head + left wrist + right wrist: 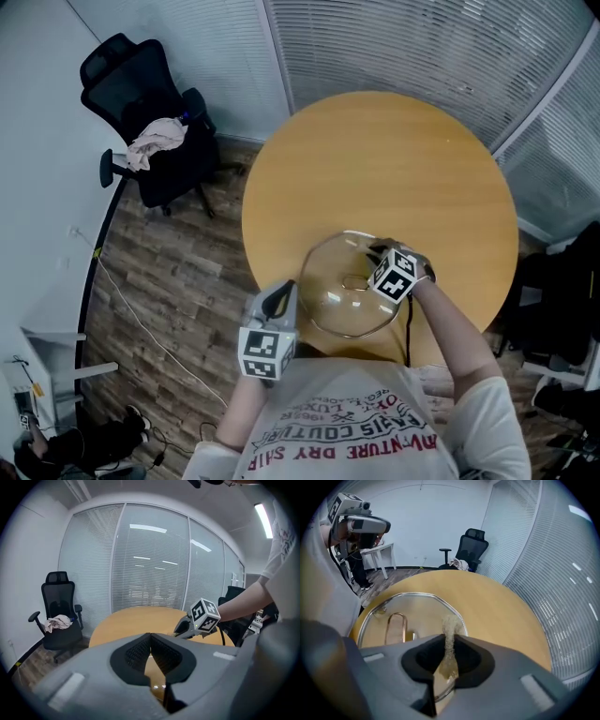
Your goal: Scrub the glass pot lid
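Even ceiling light; gripper views fisheye-bent with dark, blurred edges.

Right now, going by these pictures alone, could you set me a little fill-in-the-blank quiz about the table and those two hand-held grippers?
1. The glass pot lid lies on a ____ wooden table.
2. The right gripper is shut on a thin beige scrubbing pad, while the left gripper is shut on ____.
3. A pinkish cloth lies on the ____ office chair.

Missing words: round; nothing; black.
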The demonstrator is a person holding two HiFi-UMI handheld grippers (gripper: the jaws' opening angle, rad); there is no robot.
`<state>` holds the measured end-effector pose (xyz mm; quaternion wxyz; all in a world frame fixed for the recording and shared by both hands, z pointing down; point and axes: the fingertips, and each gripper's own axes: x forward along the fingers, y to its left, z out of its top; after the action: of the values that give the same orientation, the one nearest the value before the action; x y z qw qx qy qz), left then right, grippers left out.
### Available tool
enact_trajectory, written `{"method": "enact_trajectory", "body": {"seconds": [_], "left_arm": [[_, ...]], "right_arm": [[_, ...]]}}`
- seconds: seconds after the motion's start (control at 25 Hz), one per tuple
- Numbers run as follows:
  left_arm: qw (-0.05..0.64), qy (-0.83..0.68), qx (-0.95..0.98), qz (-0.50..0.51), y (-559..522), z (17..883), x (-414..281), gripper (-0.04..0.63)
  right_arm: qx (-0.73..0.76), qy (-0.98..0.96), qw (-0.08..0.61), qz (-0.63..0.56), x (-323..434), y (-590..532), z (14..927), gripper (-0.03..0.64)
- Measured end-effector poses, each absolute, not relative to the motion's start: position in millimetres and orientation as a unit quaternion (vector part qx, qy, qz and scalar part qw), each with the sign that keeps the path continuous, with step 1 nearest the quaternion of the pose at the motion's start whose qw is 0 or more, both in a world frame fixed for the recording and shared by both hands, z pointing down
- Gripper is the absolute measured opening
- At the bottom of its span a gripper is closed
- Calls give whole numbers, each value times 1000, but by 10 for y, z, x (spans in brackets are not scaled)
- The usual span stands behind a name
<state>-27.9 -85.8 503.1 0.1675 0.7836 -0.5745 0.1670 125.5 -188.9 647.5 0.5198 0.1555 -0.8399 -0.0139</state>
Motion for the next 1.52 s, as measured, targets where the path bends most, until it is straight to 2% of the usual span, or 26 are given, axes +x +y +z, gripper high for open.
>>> {"method": "enact_trajectory", "body": {"seconds": [0.2,0.68,1.52], "left_arm": [[181,-607,758,158,-861,5039,-371,8],[196,-634,728,173,-964,5151,-446,8],[185,-592,766,169,-1059,5145,-158,8]], "right_arm": [[121,-839,530,-37,1214,-2043,6732,57],[78,-863,495,-58,1062,-2196,6826,57],[124,-847,515,-35,1673,-1842,6843,58]]}}
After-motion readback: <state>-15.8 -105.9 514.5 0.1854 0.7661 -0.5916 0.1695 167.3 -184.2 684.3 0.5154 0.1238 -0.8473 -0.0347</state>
